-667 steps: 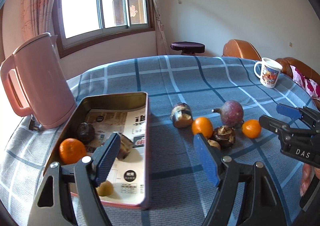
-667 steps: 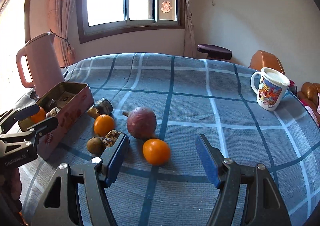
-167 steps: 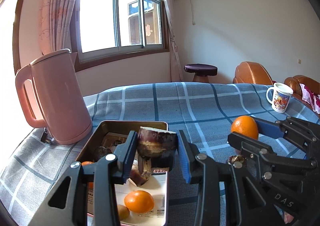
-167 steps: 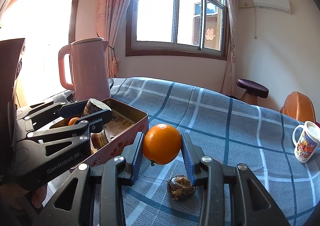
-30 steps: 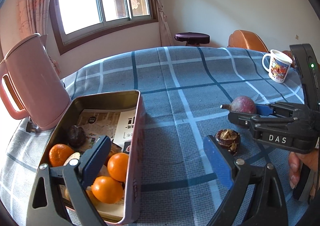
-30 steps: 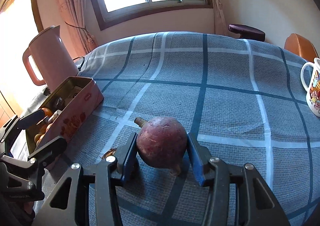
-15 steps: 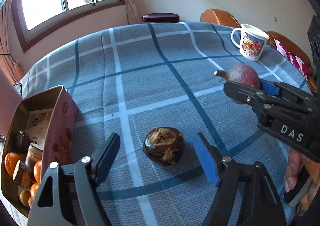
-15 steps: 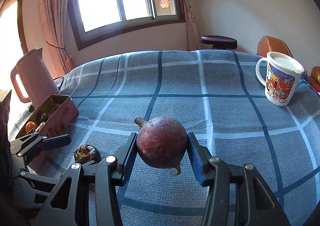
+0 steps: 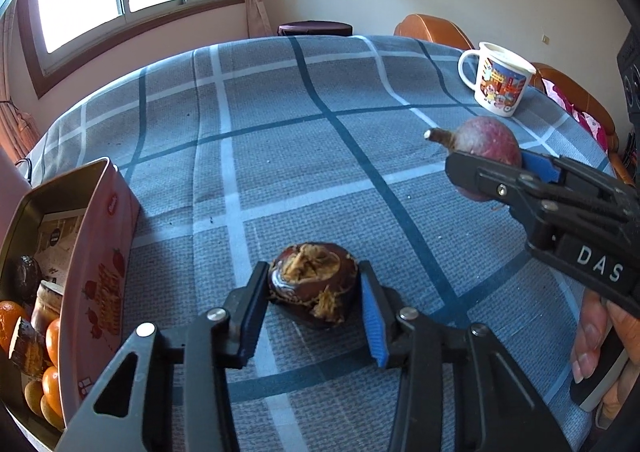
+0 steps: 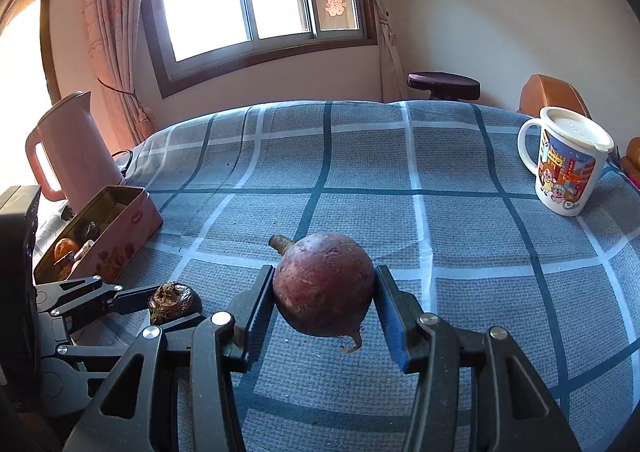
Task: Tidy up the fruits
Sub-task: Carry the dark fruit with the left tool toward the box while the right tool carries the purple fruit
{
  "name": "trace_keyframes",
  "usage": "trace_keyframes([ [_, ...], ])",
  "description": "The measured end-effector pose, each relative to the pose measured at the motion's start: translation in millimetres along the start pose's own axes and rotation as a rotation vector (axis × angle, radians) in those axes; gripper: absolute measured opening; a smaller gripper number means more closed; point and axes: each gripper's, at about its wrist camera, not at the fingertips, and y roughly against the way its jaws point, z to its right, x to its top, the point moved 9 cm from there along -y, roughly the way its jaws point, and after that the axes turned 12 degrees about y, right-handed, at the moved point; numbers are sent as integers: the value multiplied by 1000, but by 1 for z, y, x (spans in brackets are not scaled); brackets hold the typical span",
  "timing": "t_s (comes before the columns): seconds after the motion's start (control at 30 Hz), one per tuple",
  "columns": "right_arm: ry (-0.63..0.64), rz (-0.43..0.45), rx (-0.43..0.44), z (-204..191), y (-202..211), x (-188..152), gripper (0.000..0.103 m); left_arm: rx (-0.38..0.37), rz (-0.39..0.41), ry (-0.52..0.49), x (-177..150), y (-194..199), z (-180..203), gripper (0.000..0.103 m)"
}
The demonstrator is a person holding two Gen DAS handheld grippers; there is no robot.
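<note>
A dark brown fruit (image 9: 312,292) with a frayed top sits on the checked tablecloth. My left gripper (image 9: 312,278) is closing on it, and both blue pads touch its sides. The right wrist view shows the same fruit (image 10: 174,302) at the tip of the left gripper (image 10: 132,302). My right gripper (image 10: 323,280) is shut on a round purple-red fruit (image 10: 324,284) with a short stem, held just above the cloth. In the left wrist view that fruit (image 9: 484,140) and the right gripper (image 9: 504,168) are at the right. The pink tin (image 9: 100,212) at the left holds oranges (image 9: 52,336) and dark fruits.
A printed white mug (image 10: 568,168) stands at the table's far right. A pink kettle (image 10: 68,144) stands behind the tin (image 10: 136,212) at the left. A person's hand (image 9: 592,336) holds the right gripper's handle. Chairs and a stool stand beyond the table.
My left gripper's jaws have come in from wide apart onto the dark fruit. Before that it swung from the tin toward the fruit. The right gripper keeps hold of the purple fruit.
</note>
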Motion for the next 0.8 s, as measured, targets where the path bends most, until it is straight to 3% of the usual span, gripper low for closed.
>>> trace_keyframes([
  [0.4,49,38,8,-10,7,5,51,21,100,13,8,16,-5,45],
  [0.8,61,77,10,-12,15,8,51,20,153,57,12,26,-13,45],
])
